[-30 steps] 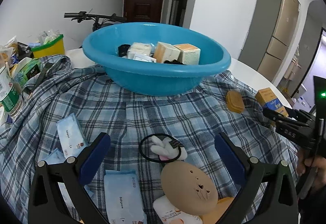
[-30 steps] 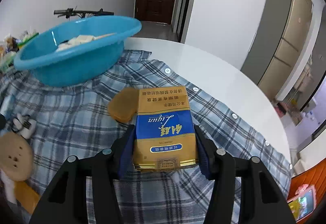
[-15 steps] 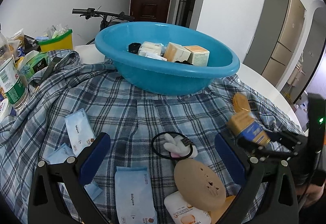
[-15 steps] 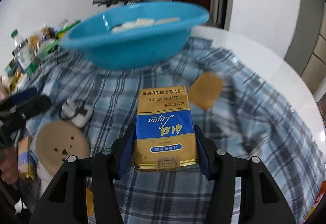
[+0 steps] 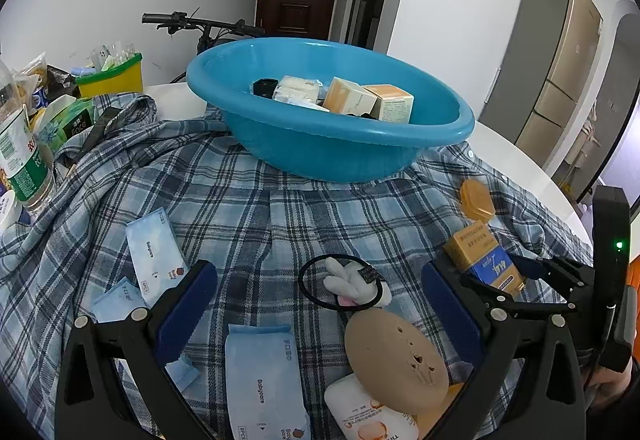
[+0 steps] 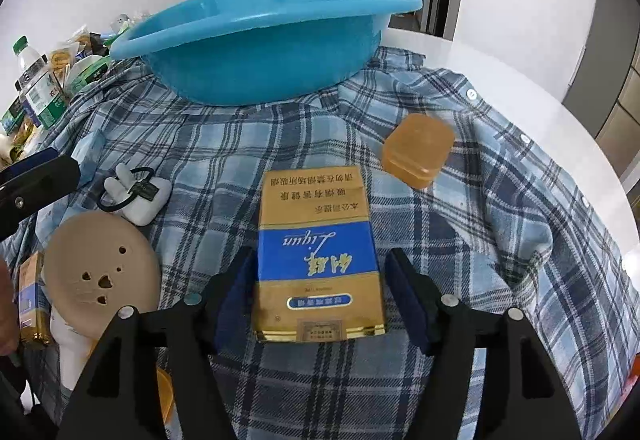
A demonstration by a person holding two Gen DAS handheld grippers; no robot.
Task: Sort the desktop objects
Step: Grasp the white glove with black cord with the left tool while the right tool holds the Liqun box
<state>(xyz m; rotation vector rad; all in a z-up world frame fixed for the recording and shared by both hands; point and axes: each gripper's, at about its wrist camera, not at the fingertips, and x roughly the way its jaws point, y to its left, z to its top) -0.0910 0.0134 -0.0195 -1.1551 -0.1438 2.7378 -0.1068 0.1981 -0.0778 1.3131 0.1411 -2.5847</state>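
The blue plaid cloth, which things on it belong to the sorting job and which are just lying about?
Job:
gold and blue cigarette pack
blue plastic basin
amber plastic box
tan round perforated disc
black hair tie with white plush bunny
light blue wipe packets

Lying about:
green-labelled water bottle
yellow bin

The right gripper (image 6: 320,292) has just been opening; its 2 blue pads now stand clear of the gold-and-blue carton (image 6: 318,260) lying between them on the plaid shirt (image 6: 500,224). Far right lies an amber case (image 6: 418,150); farther off, the blue basin (image 6: 260,52). Left sits a tan disc (image 6: 98,272).
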